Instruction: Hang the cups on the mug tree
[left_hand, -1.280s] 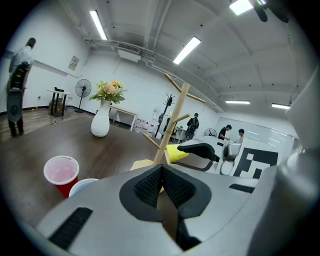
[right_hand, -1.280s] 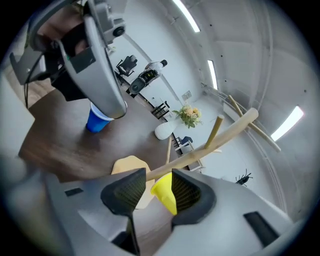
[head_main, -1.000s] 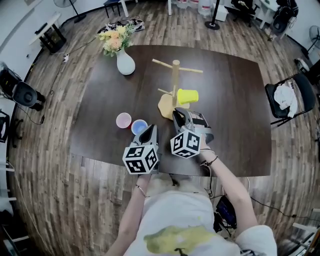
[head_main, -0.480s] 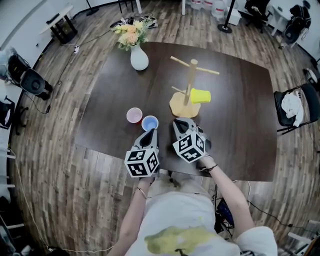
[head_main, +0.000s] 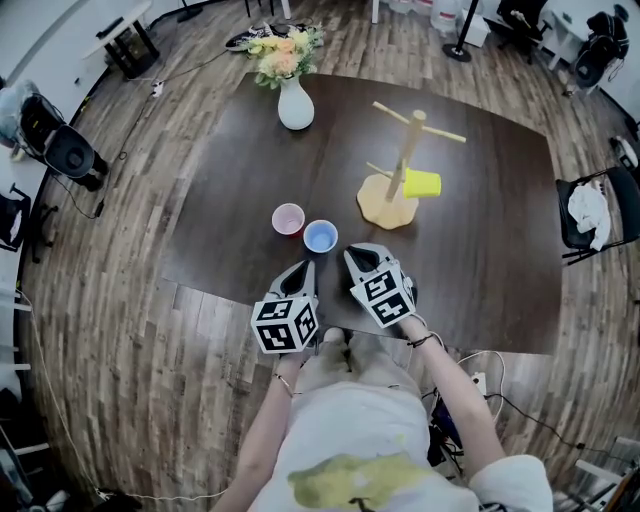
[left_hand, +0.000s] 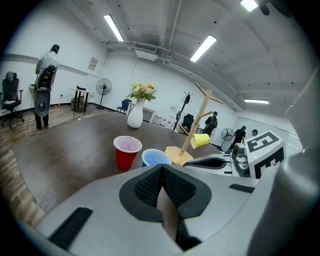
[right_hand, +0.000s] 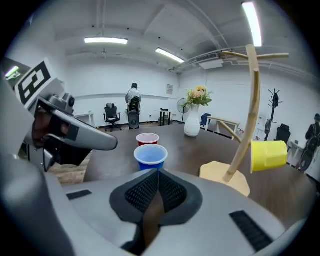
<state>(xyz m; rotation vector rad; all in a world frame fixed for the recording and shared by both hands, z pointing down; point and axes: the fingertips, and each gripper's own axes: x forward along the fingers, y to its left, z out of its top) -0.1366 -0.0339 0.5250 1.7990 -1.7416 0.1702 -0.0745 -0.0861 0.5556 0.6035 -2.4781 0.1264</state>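
1. Left gripper (head_main: 302, 268) and right gripper (head_main: 358, 254) are held side by side at the near edge of the table (head_main: 480, 240), each with its jaws pressed together on nothing. If an approach were made with the jaws unopened, a cup would likely be shoved instead of gripped.
2. Just beyond the jaw tips the blue cup (head_main: 320, 236) stands upright. It looks light, so it could be toppled by a glancing touch or buckled by too hard a pinch on its rim.
3. Just beside it, to the far left, the red cup (head_main: 288, 218) stands upright. It could be knocked over if the blue cup were pushed sideways.
4. Farther off, to the right, the yellow cup (head_main: 422, 183) is hung on a lower peg of the tree (head_main: 408, 150). It could be shaken off, or the tree rocked, if the pole were bumped while another cup is slid onto a free peg.
5. Both grippers are pointed forward and downward toward the cups, with the left forearm (head_main: 265, 430) and right forearm (head_main: 455, 400) stretched out from the body.
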